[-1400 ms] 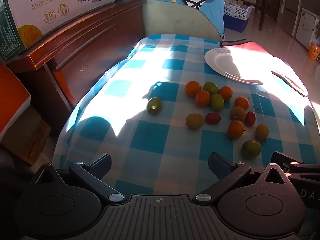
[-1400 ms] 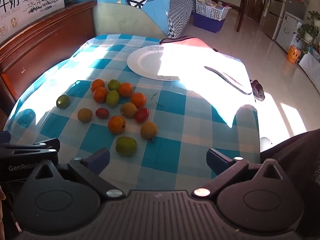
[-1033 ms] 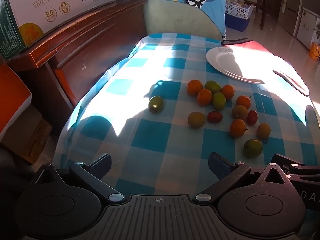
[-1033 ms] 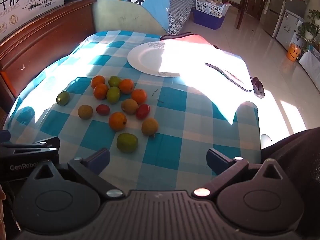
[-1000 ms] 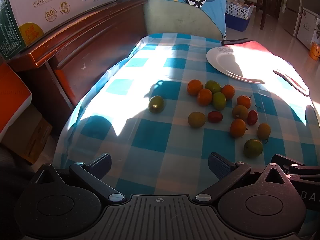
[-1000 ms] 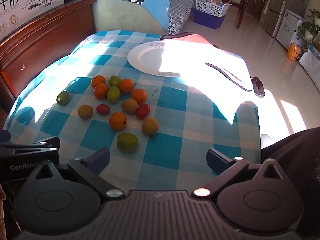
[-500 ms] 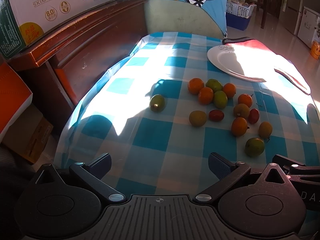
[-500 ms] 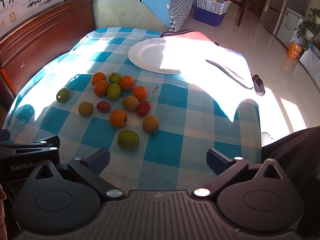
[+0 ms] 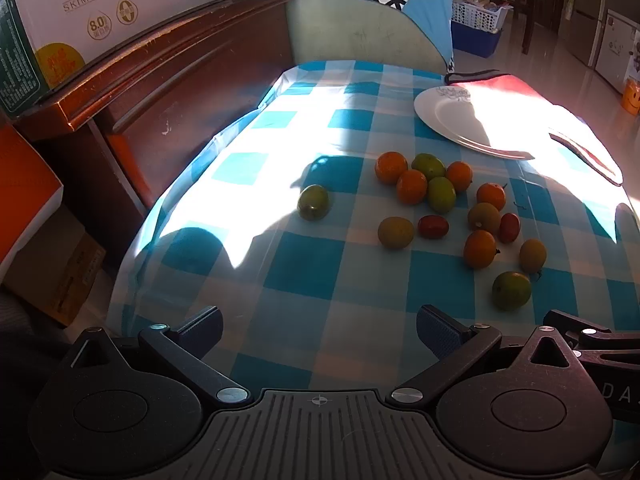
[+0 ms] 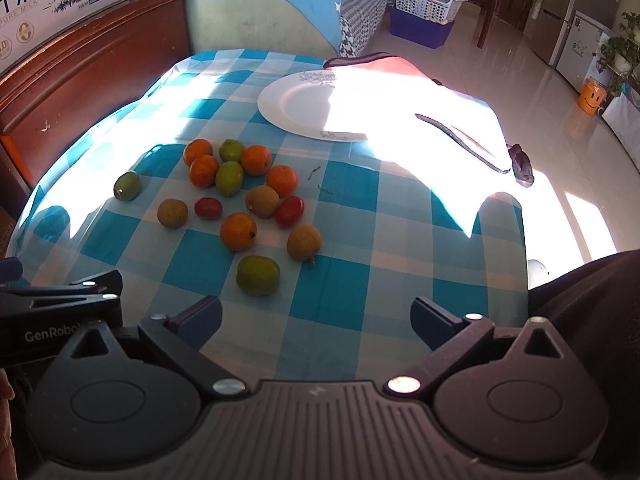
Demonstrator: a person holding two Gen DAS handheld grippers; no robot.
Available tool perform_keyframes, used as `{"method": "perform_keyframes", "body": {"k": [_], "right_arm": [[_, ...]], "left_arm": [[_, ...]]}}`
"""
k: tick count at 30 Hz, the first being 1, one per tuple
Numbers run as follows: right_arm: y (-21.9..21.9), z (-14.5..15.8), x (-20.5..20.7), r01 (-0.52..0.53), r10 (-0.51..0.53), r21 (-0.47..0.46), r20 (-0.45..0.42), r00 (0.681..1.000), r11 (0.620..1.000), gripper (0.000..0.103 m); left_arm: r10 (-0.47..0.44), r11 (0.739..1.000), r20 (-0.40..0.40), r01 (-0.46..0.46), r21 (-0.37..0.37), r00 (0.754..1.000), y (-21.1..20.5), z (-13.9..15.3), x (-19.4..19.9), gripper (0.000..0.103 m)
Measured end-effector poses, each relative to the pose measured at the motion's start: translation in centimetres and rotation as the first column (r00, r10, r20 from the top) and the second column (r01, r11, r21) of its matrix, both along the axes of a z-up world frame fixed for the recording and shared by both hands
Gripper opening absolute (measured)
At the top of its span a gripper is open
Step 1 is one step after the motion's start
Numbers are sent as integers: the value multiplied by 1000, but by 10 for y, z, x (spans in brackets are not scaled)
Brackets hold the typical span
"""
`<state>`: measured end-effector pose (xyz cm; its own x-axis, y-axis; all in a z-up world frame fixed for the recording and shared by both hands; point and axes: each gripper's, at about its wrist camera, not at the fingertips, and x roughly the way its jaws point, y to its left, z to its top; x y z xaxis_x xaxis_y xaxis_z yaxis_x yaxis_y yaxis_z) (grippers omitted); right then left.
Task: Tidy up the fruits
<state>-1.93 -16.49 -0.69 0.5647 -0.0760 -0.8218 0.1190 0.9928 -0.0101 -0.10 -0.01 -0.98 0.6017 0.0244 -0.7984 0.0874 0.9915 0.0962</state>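
Note:
Several small fruits, orange, green, brown and red, lie loose on the blue checked tablecloth (image 9: 304, 264); the cluster shows in the left wrist view (image 9: 440, 200) and in the right wrist view (image 10: 240, 184). One green fruit (image 9: 313, 202) lies apart to the left, also in the right wrist view (image 10: 127, 186). A white plate (image 9: 460, 120) (image 10: 308, 108) sits empty beyond the fruits. My left gripper (image 9: 318, 330) is open and empty above the near table edge. My right gripper (image 10: 316, 318) is open and empty, a green fruit (image 10: 258, 275) just ahead of its left finger.
A wooden headboard (image 9: 168, 92) with a milk carton box (image 9: 80, 12) runs along the left. A blue-covered chair (image 10: 256, 12) stands behind the table. A red cloth (image 10: 380, 64) and a dark strip (image 10: 460, 140) lie at the table's far right. The other gripper's body (image 10: 48, 312) shows at left.
Both grippers have drifted slightly forward toward the fruits; the fruits and plate have not moved. Both stay open.

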Motion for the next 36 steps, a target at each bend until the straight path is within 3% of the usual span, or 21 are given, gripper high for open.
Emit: {"method": "perform_keyframes", "body": {"k": [6,10,26,36], "right_arm": [[0,-1,1,-5,5,6,-7,1000,1000,100],[0,-2,1,-7,7,5,-7,1000,1000,100],[-8,-5,0,-11,11,21,-1,1000,1000,100],[-38,-12,-9,17,-19,101,17,1000,995,99]], "left_arm": [[5,992,-55,2,126,998,-3,-1,1,103],[2,998,-27,0,55,1000,-2,-1,2,103],[-17,999,-6,17,31,1000,-10,-6,4,103],[-38,999,-54,37,-22,998,-15,-10,6,103]]}}
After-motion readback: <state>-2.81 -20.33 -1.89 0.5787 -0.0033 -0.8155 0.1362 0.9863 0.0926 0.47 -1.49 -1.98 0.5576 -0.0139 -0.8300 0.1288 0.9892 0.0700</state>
